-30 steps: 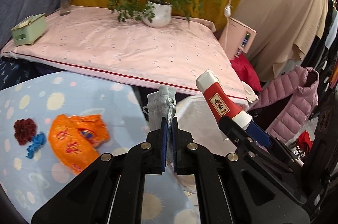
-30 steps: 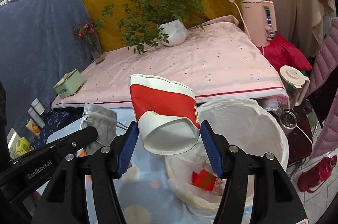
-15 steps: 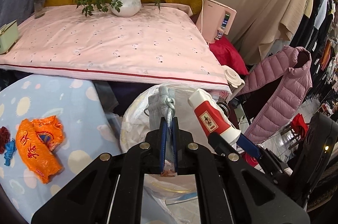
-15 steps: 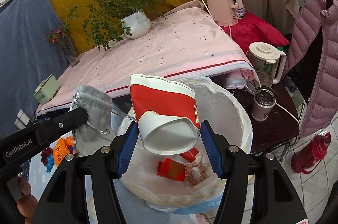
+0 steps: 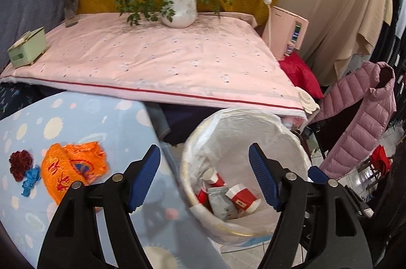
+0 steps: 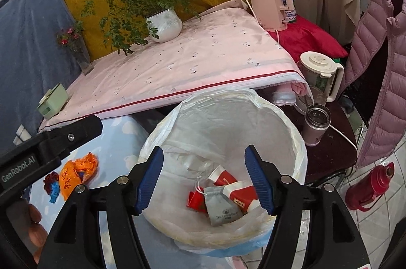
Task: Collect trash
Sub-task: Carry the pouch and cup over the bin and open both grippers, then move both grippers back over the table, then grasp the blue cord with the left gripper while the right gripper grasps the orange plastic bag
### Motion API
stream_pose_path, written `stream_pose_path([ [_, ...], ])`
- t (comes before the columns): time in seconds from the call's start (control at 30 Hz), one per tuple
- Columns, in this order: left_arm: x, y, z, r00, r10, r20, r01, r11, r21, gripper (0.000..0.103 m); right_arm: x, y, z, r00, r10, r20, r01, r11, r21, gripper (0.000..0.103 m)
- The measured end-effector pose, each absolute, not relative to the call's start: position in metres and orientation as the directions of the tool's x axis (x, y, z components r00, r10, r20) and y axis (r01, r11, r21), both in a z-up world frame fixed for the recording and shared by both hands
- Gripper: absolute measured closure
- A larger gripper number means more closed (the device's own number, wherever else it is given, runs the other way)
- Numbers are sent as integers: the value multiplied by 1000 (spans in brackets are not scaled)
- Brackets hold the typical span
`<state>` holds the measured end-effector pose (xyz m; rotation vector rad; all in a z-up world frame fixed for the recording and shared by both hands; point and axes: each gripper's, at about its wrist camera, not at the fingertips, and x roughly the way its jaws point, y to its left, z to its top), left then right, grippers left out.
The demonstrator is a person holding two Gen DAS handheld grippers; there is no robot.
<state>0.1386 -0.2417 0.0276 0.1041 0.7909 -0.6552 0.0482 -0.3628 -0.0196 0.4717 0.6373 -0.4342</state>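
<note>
A white-lined trash bin (image 5: 291,142) (image 6: 284,117) stands beside the blue table. Inside it lie a grey drawstring pouch (image 5: 222,203) (image 6: 220,205) and a red-and-white paper cup (image 5: 242,196) (image 6: 241,191), with other red scraps. My left gripper (image 5: 204,177) is open and empty, above the bin's near left rim. My right gripper (image 6: 204,177) is open and empty, directly above the bin. An orange wrapper (image 5: 73,167) (image 6: 76,172) lies on the blue table (image 5: 88,122), with a dark red and a blue scrap (image 5: 22,170) beside it.
Behind is a pink-covered surface (image 5: 157,61) with a potted plant (image 5: 179,10), a flower vase (image 5: 69,5) and a green box (image 5: 26,46). A pink kettle (image 6: 272,5), a blender jug (image 6: 319,76), a bottle (image 6: 316,124), a red flask (image 6: 368,187) and a pink jacket (image 6: 380,71) crowd the right.
Both grippers have opened. The grey pouch dropped from the left one and the red-and-white cup from the right one; both now lie in the bin.
</note>
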Motion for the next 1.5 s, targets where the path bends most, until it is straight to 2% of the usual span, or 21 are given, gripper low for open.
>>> stream_pose_path([
  [0.4,173,-135,5,576,-365,-731,391,909,-145,34,82,-280,-14,745,-137,-652,376,894,242,39],
  [0.83,200,-11,-31,606,-221,-764,207,971,-116,34,131,-179,-43,714,16,-700,211,948,237,39],
  [1.33,231,36,-65,594,-197,-780,204,975,-90,35,182,-132,-72,667,43,-744,166,965,203,39],
  [1.47,244,33,-70,584,-207,-785,212,972,-99,41,191,-129,-77,659,38,-752,165,967,194,40],
  [1.5,248,32,-72,582,-208,-786,213,972,-100,43,193,-128,-79,655,39,-754,164,968,192,44],
])
